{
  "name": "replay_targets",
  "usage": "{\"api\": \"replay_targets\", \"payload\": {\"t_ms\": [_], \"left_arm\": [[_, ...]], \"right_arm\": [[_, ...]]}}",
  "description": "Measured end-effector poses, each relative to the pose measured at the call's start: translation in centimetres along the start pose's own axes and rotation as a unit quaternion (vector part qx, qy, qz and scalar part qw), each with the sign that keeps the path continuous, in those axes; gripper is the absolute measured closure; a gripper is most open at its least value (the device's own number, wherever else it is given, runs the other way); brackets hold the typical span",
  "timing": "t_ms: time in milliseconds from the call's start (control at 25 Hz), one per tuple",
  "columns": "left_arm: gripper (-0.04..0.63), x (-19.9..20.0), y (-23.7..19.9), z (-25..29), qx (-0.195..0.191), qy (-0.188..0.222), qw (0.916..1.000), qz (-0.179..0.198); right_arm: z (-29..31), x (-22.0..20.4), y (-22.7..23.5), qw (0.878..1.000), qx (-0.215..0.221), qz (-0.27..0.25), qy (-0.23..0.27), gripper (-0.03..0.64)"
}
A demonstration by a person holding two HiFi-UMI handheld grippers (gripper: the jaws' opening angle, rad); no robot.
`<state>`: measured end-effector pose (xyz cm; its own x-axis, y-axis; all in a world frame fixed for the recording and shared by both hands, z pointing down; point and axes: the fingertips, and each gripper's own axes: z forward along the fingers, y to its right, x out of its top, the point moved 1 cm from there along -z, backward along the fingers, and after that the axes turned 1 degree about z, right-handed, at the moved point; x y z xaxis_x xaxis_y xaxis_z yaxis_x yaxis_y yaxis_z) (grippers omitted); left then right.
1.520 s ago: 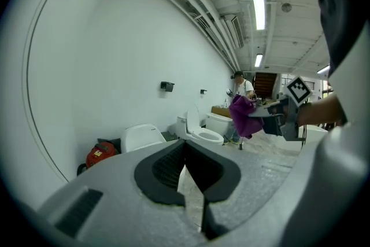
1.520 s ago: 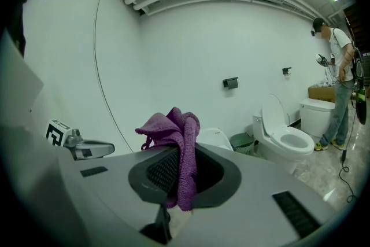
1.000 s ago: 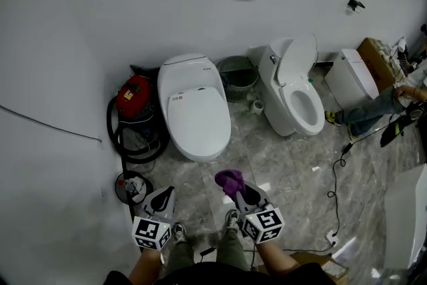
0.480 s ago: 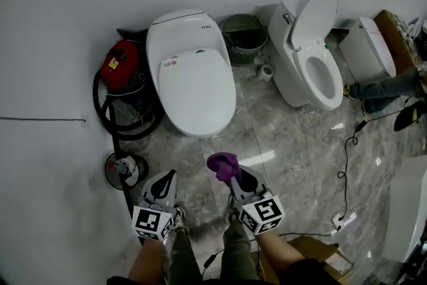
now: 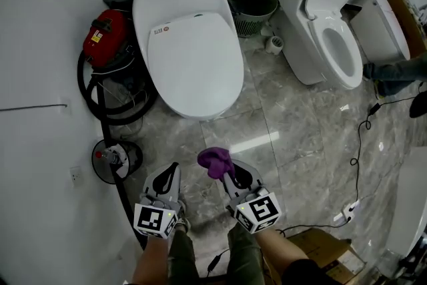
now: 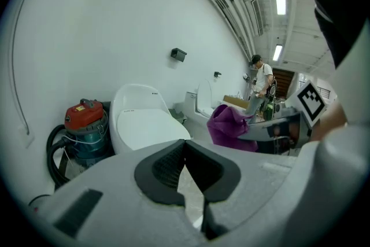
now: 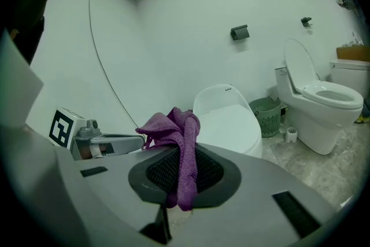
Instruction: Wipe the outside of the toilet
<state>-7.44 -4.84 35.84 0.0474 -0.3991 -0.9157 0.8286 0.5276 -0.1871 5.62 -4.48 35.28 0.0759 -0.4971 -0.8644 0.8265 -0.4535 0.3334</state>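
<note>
The closed-lid toilet (image 5: 190,43) stands at the far side of the marble floor, well apart from both grippers, so wiping has not yet begun. Just beside it on the left sits a red vacuum (image 5: 105,37), and its black hose (image 5: 85,87) loops down onto the floor. A reach round the toilet's left flank could snag there, or drag the cloth over it and pick up dirt.

The purple cloth (image 5: 215,160) is clamped by one fold in the right gripper (image 5: 225,173), with most of it bunched beyond the tips. Pressed hard on the smooth shell, it might slip free. Both grippers are held low and near, in front of the person's legs, pointing toward the toilet. The left gripper (image 5: 171,173) has its jaws together on nothing.
</note>
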Motion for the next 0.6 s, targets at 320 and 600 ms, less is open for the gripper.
{"api": "replay_targets", "payload": {"t_ms": [320,600], "left_arm": [[0.594,-4.6,-0.1,2.3,0.009,0.024,0.9995,-0.016],[0.594,-7.1,-2.5,4.6,0.052,0.075,0.9958,0.004]], "right_arm": [[3.7,-5.5,0.8,1.000,0.021,-0.007,0.014,0.577],[7.1,-8.2,1.5,0.997,0.043,-0.032,0.050,0.577]]}}
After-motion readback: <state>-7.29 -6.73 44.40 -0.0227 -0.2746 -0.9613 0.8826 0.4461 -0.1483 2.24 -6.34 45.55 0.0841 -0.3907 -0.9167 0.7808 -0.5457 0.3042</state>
